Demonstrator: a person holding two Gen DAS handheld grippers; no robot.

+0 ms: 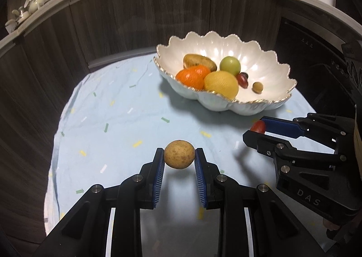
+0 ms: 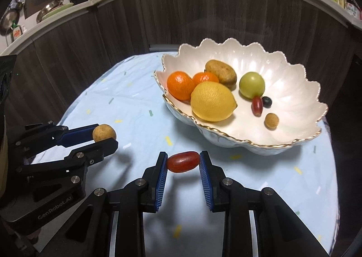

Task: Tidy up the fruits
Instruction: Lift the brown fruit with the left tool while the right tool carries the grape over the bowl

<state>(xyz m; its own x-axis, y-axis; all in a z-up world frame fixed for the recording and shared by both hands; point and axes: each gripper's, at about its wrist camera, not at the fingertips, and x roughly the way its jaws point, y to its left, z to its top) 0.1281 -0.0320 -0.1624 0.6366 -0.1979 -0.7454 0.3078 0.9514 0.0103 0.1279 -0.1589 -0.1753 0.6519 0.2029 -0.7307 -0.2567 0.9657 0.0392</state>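
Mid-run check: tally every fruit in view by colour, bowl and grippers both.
Orange: 2
Yellow: 1
Green: 1
Brown: 4, one in the left gripper, three in the bowl
Red: 2, one in the right gripper
Dark: 1
Total: 11

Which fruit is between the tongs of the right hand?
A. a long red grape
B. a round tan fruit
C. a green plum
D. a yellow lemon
A: the right tongs pinch a long red grape end to end above the cloth.
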